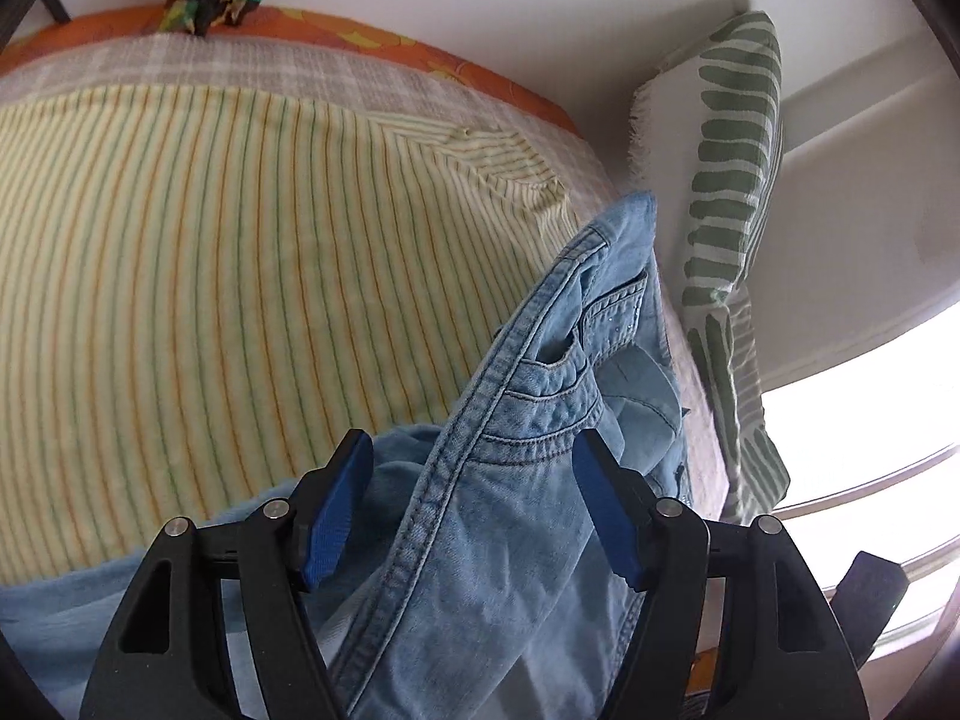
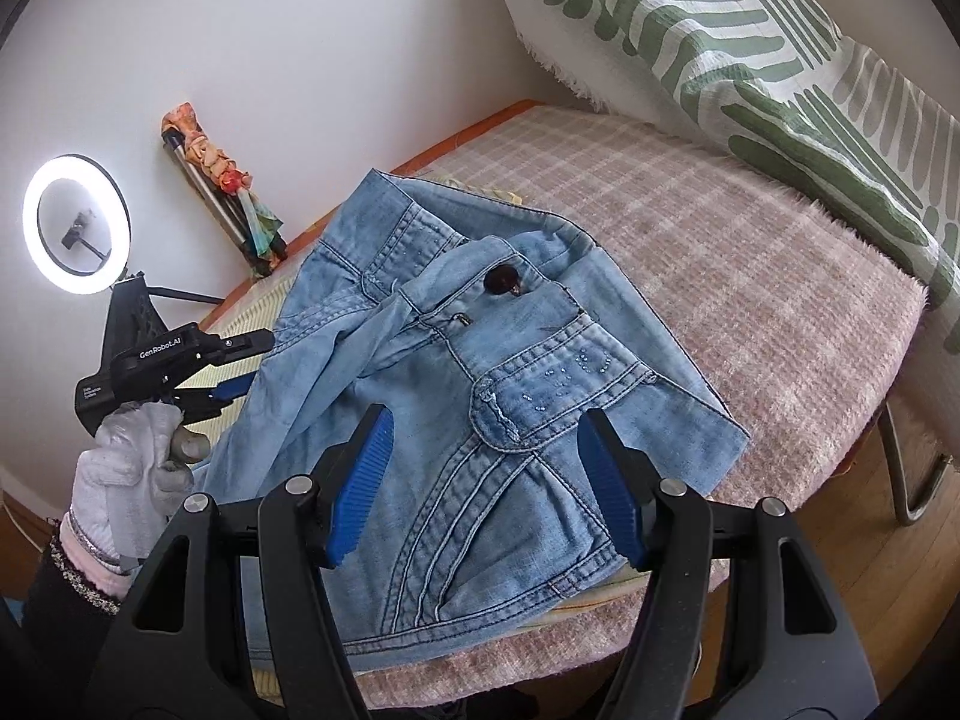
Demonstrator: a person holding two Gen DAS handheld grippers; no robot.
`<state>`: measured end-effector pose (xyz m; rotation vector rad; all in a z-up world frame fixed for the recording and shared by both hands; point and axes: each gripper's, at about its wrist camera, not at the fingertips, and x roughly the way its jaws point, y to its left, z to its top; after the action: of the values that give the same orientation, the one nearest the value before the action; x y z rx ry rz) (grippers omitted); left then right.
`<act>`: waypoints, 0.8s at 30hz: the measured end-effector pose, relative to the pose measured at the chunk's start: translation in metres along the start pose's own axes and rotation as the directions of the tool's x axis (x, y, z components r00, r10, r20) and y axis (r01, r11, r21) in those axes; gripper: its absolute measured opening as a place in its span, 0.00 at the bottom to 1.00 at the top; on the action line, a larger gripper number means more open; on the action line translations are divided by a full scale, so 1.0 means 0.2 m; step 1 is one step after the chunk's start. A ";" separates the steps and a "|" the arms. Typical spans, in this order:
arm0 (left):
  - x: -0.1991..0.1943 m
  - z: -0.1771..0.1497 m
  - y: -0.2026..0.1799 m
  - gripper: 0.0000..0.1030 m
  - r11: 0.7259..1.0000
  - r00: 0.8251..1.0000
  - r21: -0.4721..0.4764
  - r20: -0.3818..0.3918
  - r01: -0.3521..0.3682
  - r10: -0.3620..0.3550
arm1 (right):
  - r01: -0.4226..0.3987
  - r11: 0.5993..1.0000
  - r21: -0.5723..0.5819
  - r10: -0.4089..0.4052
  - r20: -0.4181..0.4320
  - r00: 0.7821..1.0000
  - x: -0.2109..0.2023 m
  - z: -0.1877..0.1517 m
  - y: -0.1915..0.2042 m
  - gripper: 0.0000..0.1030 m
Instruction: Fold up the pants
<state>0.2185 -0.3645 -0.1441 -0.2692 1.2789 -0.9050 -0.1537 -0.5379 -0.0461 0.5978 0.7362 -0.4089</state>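
right gripper (image 2: 483,486): nearest in the right wrist view, black arms with blue pads, jaws apart, hovering over the hip part of the pants with no cloth pinched between the pads.
left gripper (image 1: 471,507): jaws apart, a raised fold of denim stands in the gap, pads not pressing on it.
pants (image 2: 474,360): light blue denim, bunched on the bed, waistband and dark button (image 2: 501,283) facing up, pocket flap just beyond the right pads.
bed cover (image 2: 750,276): pinkish plaid, under the pants.
striped sheet (image 1: 210,252): yellow, left of the denim.
pillow (image 2: 720,48): green and white, far right.
gloved hand (image 2: 135,468): at left, holding the other gripper.
ring light (image 2: 75,225): lit, far left by the wall.
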 end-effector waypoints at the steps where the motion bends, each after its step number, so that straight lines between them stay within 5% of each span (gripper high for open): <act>1: 0.01 -0.01 0.01 0.67 0.999 0.999 -0.018 0.005 0.039 -0.039 | -0.001 1.000 0.000 0.001 -0.002 1.000 0.00 0.00 0.00 0.65; 4: -0.01 -0.04 -0.04 0.63 0.995 0.994 0.013 0.044 0.096 -0.097 | -0.001 1.000 0.000 0.001 -0.006 1.000 0.02 0.01 0.01 0.65; 10: -0.02 -0.11 -0.21 0.24 0.973 0.983 0.143 0.019 0.179 -0.183 | -0.051 0.997 0.052 0.051 0.003 0.999 0.02 0.05 -0.01 0.65; 16: 0.03 -0.31 -0.45 0.22 0.925 0.986 0.345 -0.026 0.161 -0.162 | -0.135 0.988 0.078 0.136 -0.006 0.991 0.06 0.16 0.04 0.67; 21: 0.08 -0.39 -0.51 0.21 0.902 0.992 0.413 -0.032 0.125 -0.123 | -0.180 0.983 0.040 0.181 -0.019 0.983 0.17 0.45 0.15 0.71; 24: 0.10 -0.40 -0.50 0.21 0.899 0.995 0.426 -0.023 0.101 -0.101 | -0.092 0.996 0.003 0.092 -0.063 0.994 0.33 0.60 0.20 0.71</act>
<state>0.1039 -0.4191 -0.1180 0.0129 1.0397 -1.2482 -0.0288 -0.5929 -0.0092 0.6446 0.7656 -0.3066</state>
